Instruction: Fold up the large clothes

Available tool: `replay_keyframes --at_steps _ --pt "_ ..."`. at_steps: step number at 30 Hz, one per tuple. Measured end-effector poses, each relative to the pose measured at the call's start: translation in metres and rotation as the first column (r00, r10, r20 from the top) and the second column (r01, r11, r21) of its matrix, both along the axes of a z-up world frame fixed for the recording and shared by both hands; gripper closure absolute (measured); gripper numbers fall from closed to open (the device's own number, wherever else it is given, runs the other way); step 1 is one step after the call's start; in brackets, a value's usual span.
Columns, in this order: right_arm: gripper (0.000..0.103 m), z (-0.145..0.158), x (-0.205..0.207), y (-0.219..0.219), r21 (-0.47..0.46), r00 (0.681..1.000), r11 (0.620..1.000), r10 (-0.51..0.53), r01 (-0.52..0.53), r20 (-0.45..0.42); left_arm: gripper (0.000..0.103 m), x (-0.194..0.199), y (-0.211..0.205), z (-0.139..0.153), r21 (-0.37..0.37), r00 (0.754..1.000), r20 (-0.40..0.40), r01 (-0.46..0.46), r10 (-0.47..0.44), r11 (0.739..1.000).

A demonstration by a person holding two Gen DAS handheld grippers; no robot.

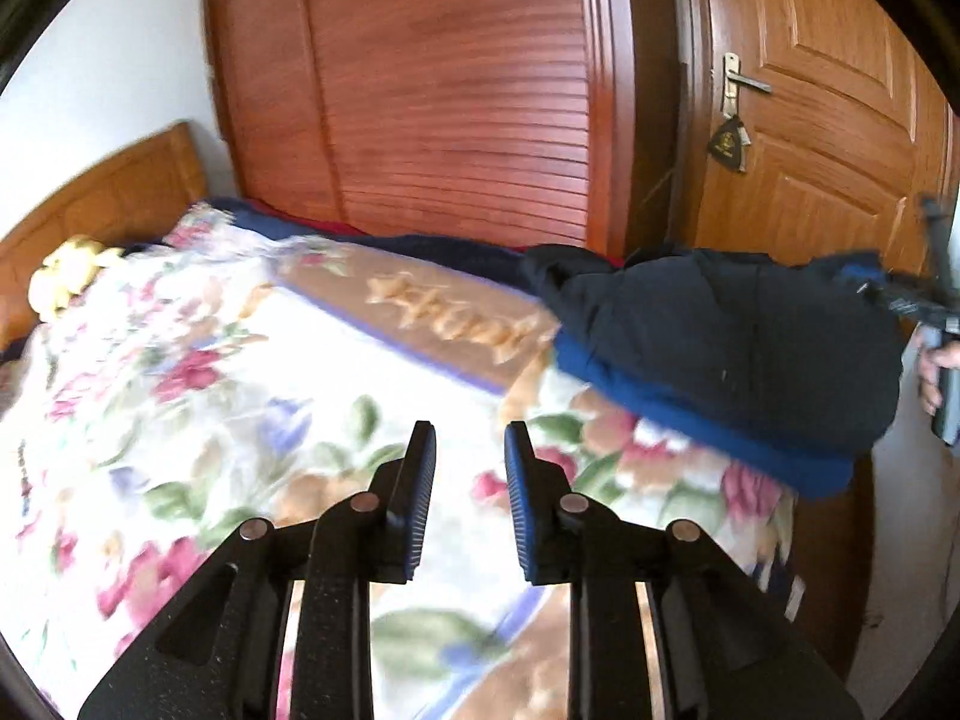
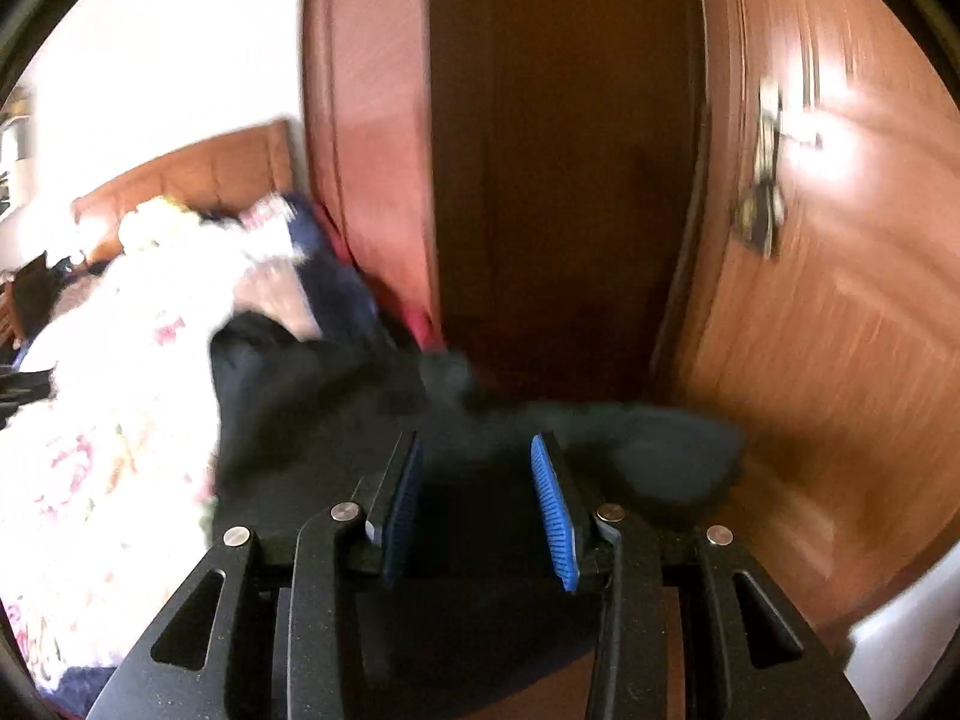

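While jaws gape, dark garment [image 1: 720, 348] on floral blanket [image 1: 240, 396]

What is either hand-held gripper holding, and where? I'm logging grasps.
The left hand-held gripper is open and empty above the floral blanket. The right hand-held gripper straddles the dark garment; a grip cannot be told.

Free room and obstacles around the floral blanket [image 1: 240, 396].

Open blanket surface lies ahead of the left gripper [image 1: 469, 441], whose jaws stand apart and empty. At the blanket's right edge a dark navy garment [image 1: 726, 354] is heaped; behind the blanket rise the louvred wardrobe [image 1: 456, 96] and door [image 1: 828, 120]. A yellow plush toy [image 1: 69, 276] occupies its far-left corner, beside the headboard [image 1: 114, 198].
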State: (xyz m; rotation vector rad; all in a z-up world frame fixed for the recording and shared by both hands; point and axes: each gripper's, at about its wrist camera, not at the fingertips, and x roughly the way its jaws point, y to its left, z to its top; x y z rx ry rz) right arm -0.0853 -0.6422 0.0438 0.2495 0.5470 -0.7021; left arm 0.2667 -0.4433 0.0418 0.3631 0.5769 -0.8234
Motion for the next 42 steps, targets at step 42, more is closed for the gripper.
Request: replay_keyframes --at_steps 42 --pt "0.056 -0.008 0.114 0.429 -0.047 0.74 0.752 0.657 -0.658 0.145 0.079 -0.165 0.4 -0.047 -0.089 0.749 0.024 -0.658 0.662 0.747"
